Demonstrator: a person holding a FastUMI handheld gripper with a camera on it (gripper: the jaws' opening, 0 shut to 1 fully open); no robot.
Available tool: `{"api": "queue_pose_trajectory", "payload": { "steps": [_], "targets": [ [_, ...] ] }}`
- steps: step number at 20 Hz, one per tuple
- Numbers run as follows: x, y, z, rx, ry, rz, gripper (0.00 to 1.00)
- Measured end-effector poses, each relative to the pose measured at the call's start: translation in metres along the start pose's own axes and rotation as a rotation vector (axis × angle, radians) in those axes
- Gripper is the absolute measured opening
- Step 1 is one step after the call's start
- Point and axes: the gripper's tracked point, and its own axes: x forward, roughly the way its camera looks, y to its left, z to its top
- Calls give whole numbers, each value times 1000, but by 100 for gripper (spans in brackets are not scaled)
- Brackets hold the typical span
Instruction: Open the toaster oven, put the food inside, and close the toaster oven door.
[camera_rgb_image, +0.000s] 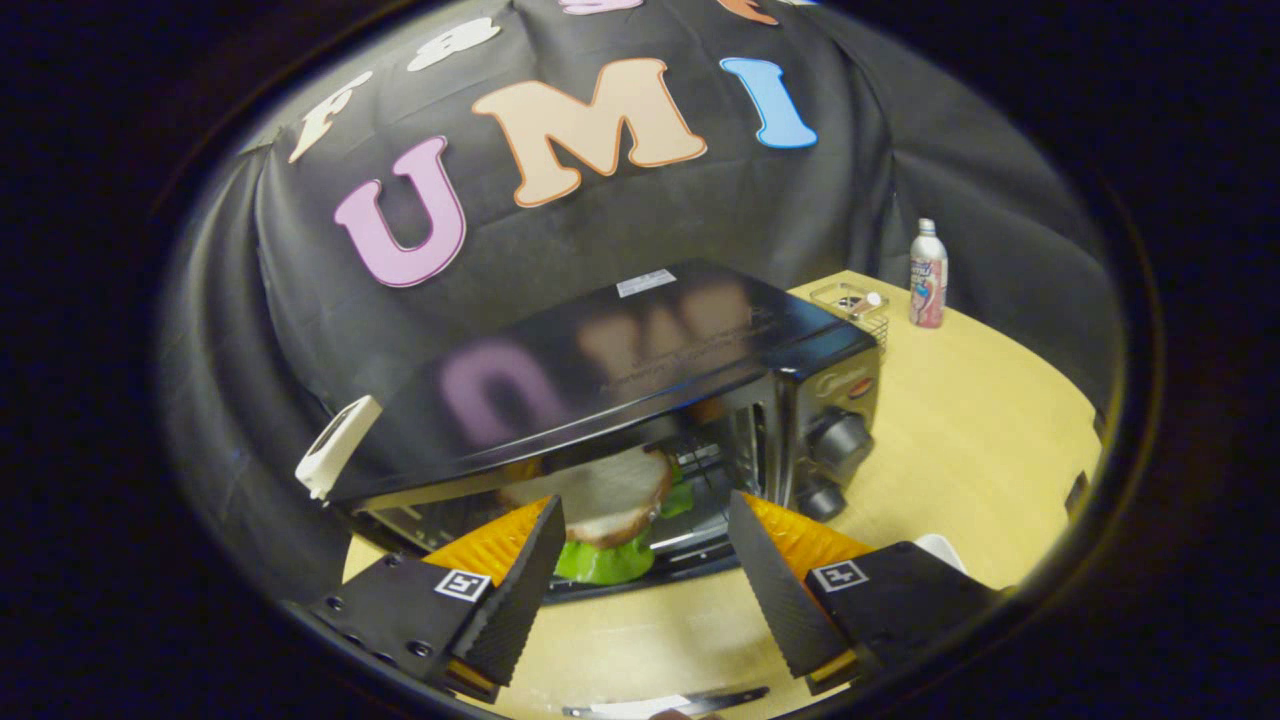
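One toaster oven (640, 400), one sandwich (600, 510) inside; two knobs (835, 460); fingers (640, 545) released, spread wide.

No legible text is present. The white label (645, 283) on top of the black toaster oven (620, 400) is blurred. Printing on the white-and-pink bottle (927, 275), upper right, is too small to resolve.

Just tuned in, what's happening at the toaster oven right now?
The tool is open, its fingers spread in front of the toaster oven. The sandwich, bread over green lettuce, lies just ahead of the fingers at the oven's opening, touched by neither. The oven isn't closed yet. A bottle stands on the table beyond.
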Motion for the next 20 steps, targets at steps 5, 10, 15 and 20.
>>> {"api": "queue_pose_trajectory", "payload": {
  "steps": [5, 10, 15, 20],
  "targets": [
    [-64, -18, -42, -44, 91, -16, 100],
    [-93, -34, -107, -117, 254, -11, 99],
    [-95, -56, -158, -242, 398, -28, 98],
    [-78, -63, -175, -228, 448, -42, 98]
  ]
}}
